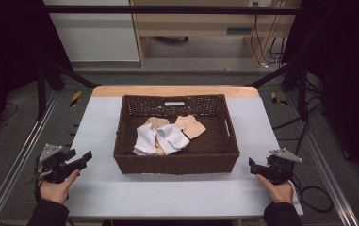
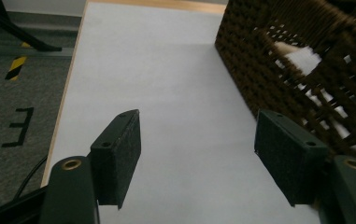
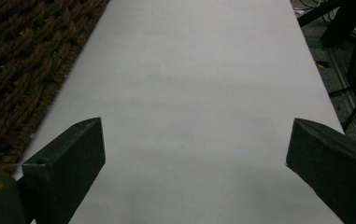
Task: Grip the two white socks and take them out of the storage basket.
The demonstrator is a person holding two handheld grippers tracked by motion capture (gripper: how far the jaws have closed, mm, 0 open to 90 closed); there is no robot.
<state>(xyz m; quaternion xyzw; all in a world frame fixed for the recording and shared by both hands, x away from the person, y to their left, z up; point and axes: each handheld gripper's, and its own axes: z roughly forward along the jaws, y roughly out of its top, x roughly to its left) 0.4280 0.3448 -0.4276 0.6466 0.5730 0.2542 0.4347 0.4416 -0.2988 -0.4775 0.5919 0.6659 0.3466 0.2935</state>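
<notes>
Basically at the start: nothing is gripped and the work looks undone. Socks lie loose in a heap in the basket, white ones over peach ones, near the middle and toward the far wall. My read is that they need sorting or taking out; either way no sock is on the table and none is in a gripper. All of it is left to do.

Left gripper: held in the left hand at the table's left edge, just off the basket's near-left corner, apart from it. Jaws spread wide, nothing between them. It points forward and a bit inward. In the left gripper view the gripper looks along bare table beside the basket wall, with white sock visible through the weave.

Right gripper: held in the right hand near the table's right edge, beside the basket's near-right corner, not touching. Jaws also wide apart, empty. In the right gripper view the gripper faces straight down the clear strip of table, basket to its left.

Both forearms come in low from the near edge, roughly mirrored, grippers close to the table and level. Looks like a ready pose. Next move likely needs either gripper lifted over the rim and down onto the heap.
</notes>
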